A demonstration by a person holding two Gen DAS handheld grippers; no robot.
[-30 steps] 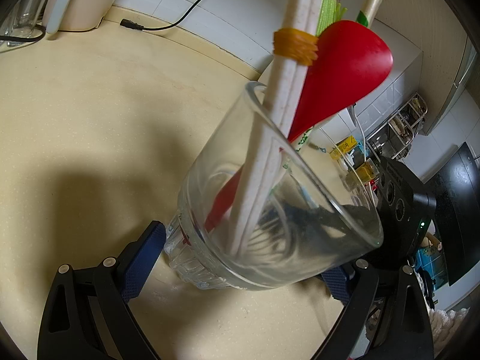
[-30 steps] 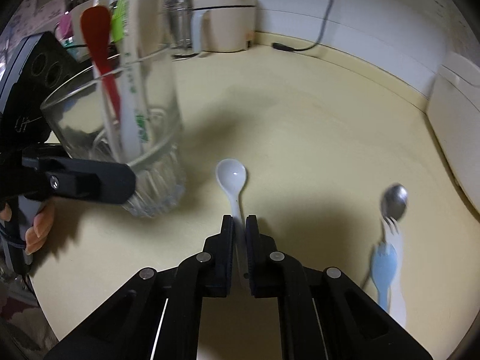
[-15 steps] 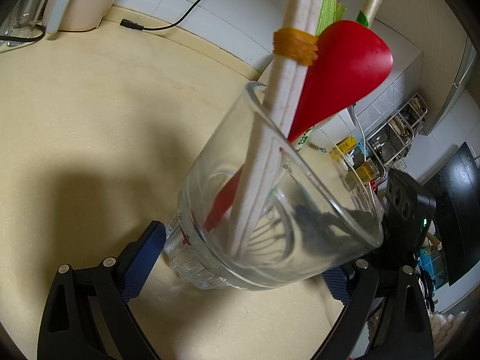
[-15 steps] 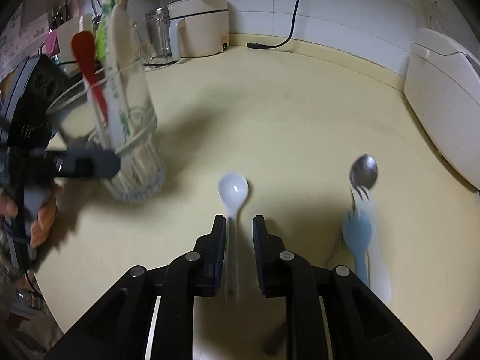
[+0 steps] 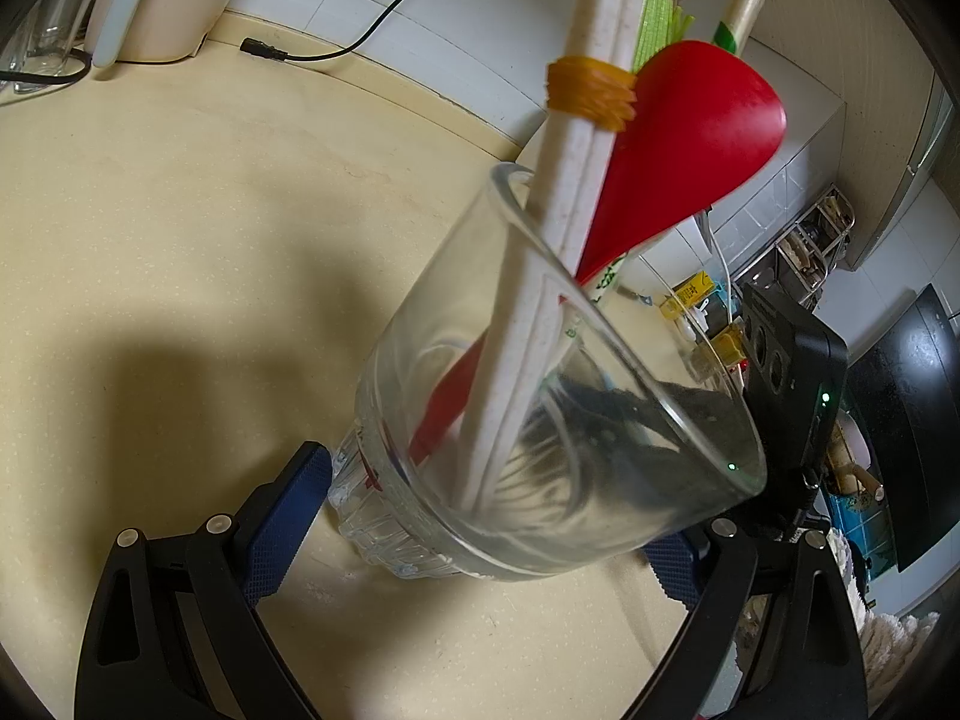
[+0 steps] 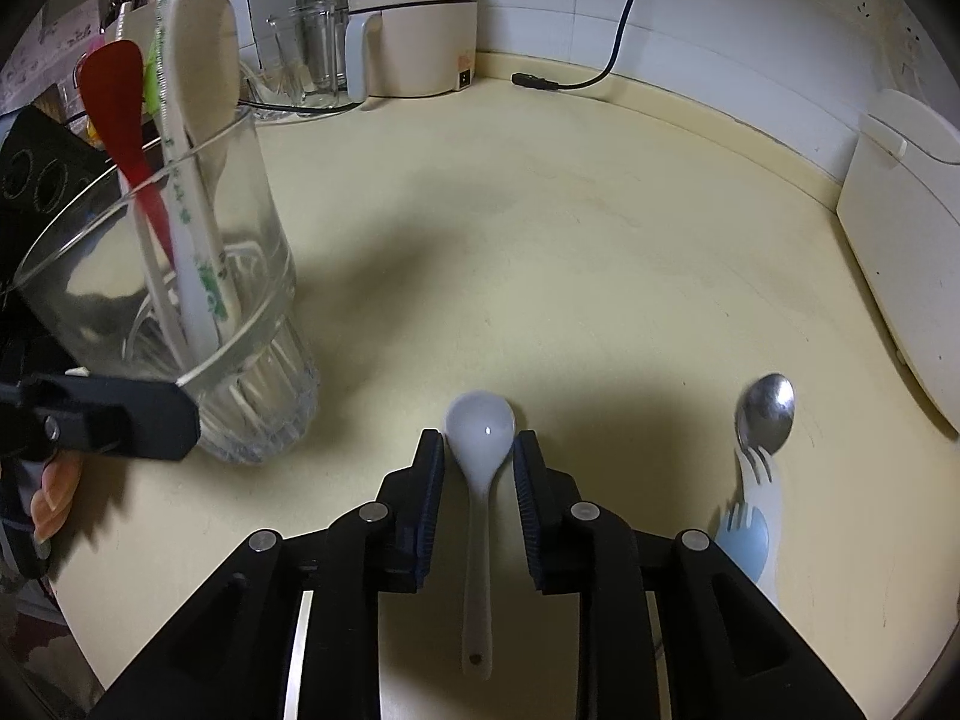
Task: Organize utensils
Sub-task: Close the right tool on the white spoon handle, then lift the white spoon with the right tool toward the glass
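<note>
Counter (image 6: 600, 252) fills the right wrist view, cream, with a white appliance (image 6: 414, 30) at 12 o'clock by the wall. My left gripper (image 5: 480, 546) is clamped on the base of the glass tumbler (image 5: 540, 420), pads pressed on either side, and holds it a bit tilted; in the right view the tumbler sits at 9 o'clock. Inside it: a bundle of white utensils with a yellow rubber band (image 5: 591, 90), a red spoon (image 5: 690, 138) and a pale wooden spoon (image 6: 201, 48).

My right gripper (image 6: 480, 468) has just been opening; the jaws now stand apart, straddling the white spoon (image 6: 480, 450), bowl between the tips, handle running back toward 6 o'clock. Pads don't look pressed on it, small gaps either side, so no grip yet.

At 3 o'clock, well apart: metal spoon (image 6: 765, 414), white fork (image 6: 759, 474), blue spork (image 6: 741, 531), lying close together.

Step, as I judge it: lining up on the white spoon for pickup. Next move likely needs me to settle lower, close on the neck or handle, lift, carry to 9 o'clock and drop it handle-first into the tumbler. Spoon looks smooth and may slip.
</note>
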